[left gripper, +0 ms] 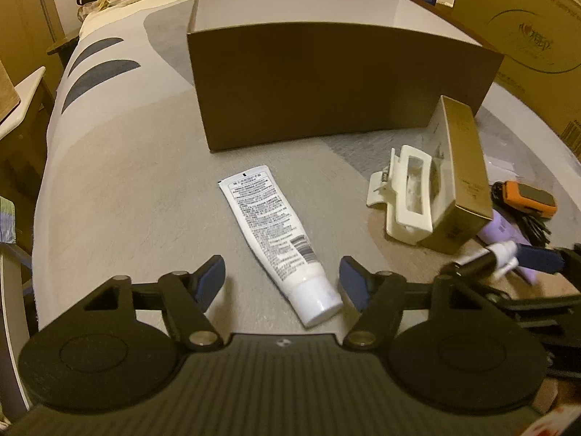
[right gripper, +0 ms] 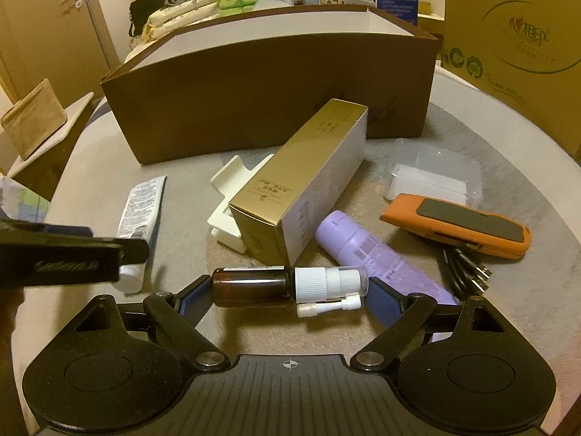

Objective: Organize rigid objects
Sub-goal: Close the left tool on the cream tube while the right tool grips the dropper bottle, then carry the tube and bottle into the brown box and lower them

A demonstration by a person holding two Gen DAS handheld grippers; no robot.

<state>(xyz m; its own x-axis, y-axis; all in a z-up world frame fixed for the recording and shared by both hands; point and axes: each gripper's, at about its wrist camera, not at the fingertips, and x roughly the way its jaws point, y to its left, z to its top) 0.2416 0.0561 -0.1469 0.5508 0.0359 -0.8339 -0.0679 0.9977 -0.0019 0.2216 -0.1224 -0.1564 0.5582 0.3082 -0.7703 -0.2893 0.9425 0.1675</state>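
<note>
Left claw is part-open, straddling the cap end of the white tube lying flat on the tabletop; the right pad looks just beside the cap, the left pad well clear. No grip yet.

Right claw is wide, holding the amber spray bottle lengthwise, base against one pad and clear cap against the other. Can't tell if it's lifted off the surface.

The open brown box stands behind everything, presumably the drop target.

Risks:
- The tube is off-centre and angled in the left claw. Closing from here probably pushes the cap sideways, so it rolls or skids away rather than seats.
- The cap is round and smooth and may squirt out under pinch.
- An end-to-end hold on the spray bottle is marginal: any tilt and it pivots out, or the clear cap pops off.
- The two claws are close together, and the right one shows at the edge of the left view. Swinging either toward the box could clip the other.
- The gold carton leans on the white hair clip; a bump would topple it.
</note>
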